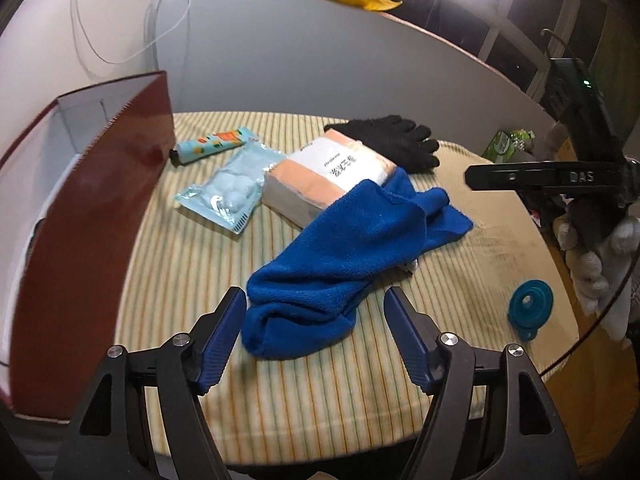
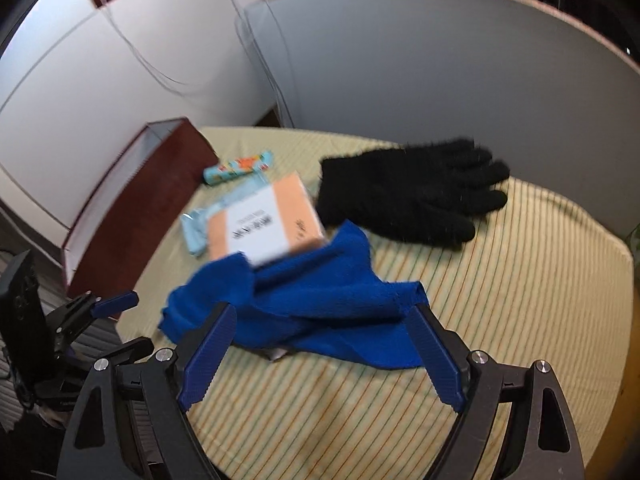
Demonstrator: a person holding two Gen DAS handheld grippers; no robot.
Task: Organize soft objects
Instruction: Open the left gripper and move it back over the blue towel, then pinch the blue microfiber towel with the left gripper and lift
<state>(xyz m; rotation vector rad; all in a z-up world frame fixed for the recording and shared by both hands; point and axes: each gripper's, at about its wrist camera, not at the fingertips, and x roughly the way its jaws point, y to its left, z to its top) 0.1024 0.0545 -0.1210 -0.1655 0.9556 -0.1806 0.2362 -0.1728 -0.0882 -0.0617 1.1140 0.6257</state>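
Note:
A crumpled blue towel (image 1: 344,256) lies mid-table, partly over a peach-and-white tissue pack (image 1: 328,172). A black glove (image 1: 392,140) lies behind them. My left gripper (image 1: 316,304) is open, its fingers on either side of the towel's near end, just above it. My right gripper (image 2: 322,320) is open too, straddling the towel (image 2: 304,304) from the other side; the tissue pack (image 2: 264,224) and glove (image 2: 408,196) lie beyond it. The right gripper's body (image 1: 552,178) shows at the right edge of the left wrist view.
A dark red open box (image 1: 92,216) stands at the table's left; it also shows in the right wrist view (image 2: 136,204). A cotton-ball packet (image 1: 228,188), a patterned tube (image 1: 212,146) and a teal funnel (image 1: 530,306) lie on the striped cloth (image 1: 320,392). A grey partition (image 1: 320,72) stands behind.

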